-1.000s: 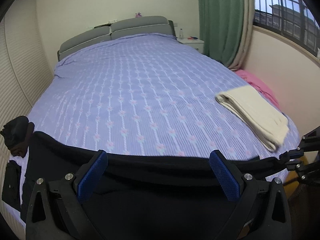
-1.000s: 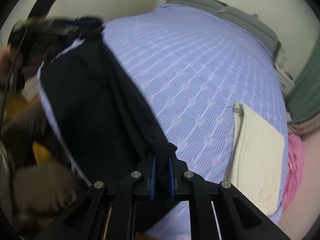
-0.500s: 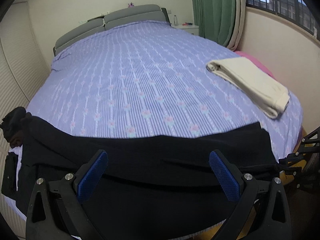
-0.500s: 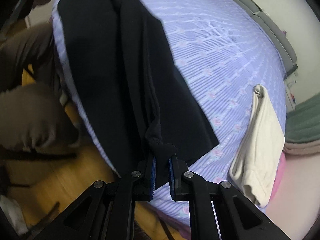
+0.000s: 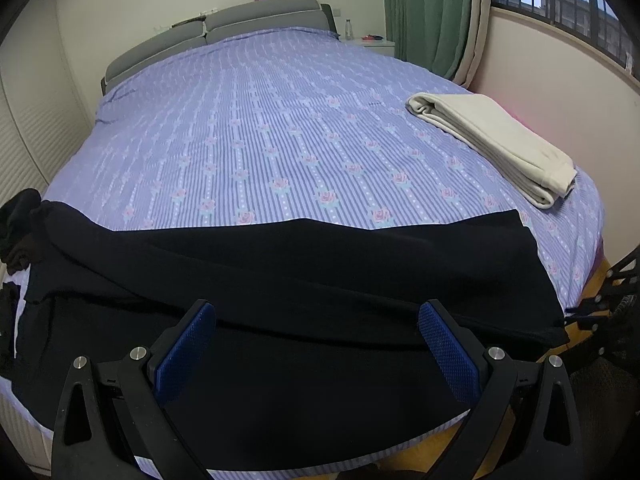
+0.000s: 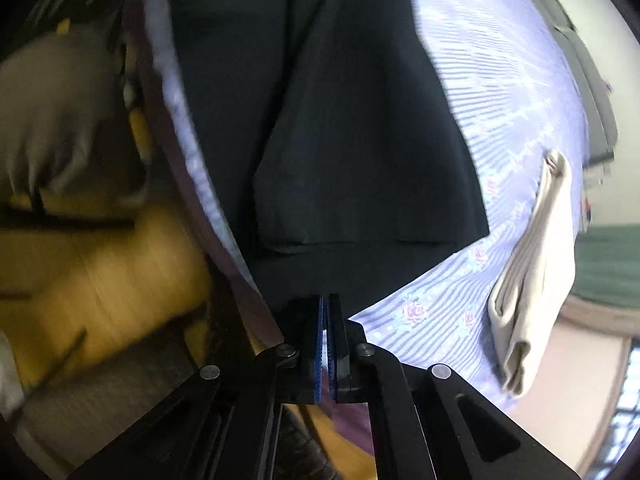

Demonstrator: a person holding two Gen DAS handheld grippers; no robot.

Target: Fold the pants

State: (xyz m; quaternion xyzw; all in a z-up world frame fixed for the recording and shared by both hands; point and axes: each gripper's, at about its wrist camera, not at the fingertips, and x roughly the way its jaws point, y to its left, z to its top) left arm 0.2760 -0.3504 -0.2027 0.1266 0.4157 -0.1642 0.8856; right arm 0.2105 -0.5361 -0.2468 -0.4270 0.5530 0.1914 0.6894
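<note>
Black pants (image 5: 304, 280) lie stretched sideways along the near edge of the purple flowered bed (image 5: 280, 128), one layer folded over the other. My left gripper (image 5: 316, 344) is open and empty, hovering over the pants' middle. My right gripper (image 6: 327, 312) is shut on the pants' hem (image 6: 320, 272) at the bed's right corner. It shows at the right edge of the left wrist view (image 5: 592, 312). In the right wrist view the pants (image 6: 320, 120) run away from the jaws along the bed edge.
A folded cream garment (image 5: 492, 144) lies on the bed's right side, also in the right wrist view (image 6: 532, 248). Dark clothes (image 5: 18, 228) are bunched at the left bed edge. Wooden floor (image 6: 100, 280) lies below. A grey headboard (image 5: 224, 32), nightstand and green curtain stand behind.
The pants have been lowered from a raised, taut edge onto the bed. The right gripper has drawn back to the bed's corner with the hem still pinched.
</note>
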